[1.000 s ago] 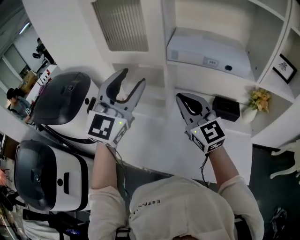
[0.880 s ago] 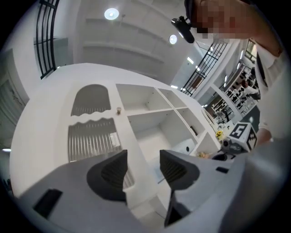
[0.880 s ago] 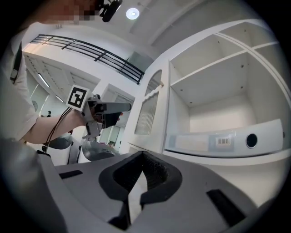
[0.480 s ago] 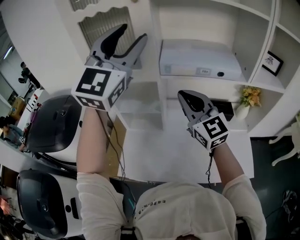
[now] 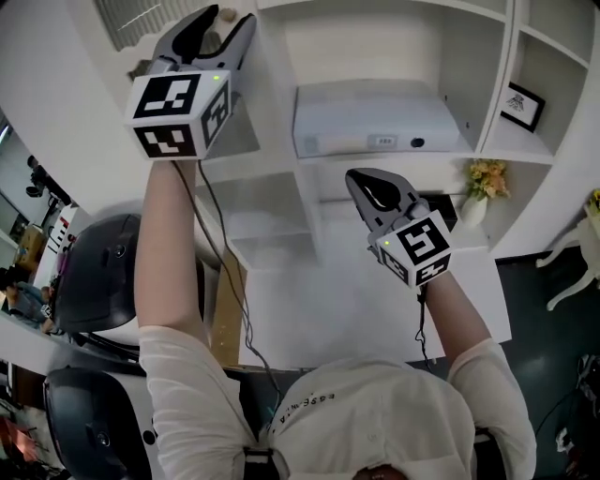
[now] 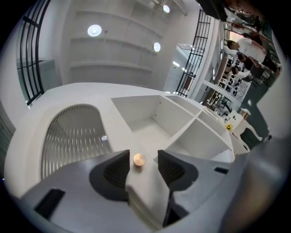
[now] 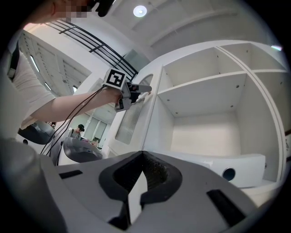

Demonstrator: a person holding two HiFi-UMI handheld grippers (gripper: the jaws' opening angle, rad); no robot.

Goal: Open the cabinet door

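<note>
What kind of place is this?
Probably a lab or showroom with a mock home corner: white shelf unit holding a flower vase and framed picture, black-and-white machines beside it.

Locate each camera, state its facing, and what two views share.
Head view: on the head, facing down at white shelving; forearms, left gripper, right gripper.
Left gripper view: on that gripper; its jaws, just closing, flank a round coppery knob.
Right gripper view: on that gripper, facing shelving; shut jaws.
Shared by head and right gripper views: left gripper.
</note>
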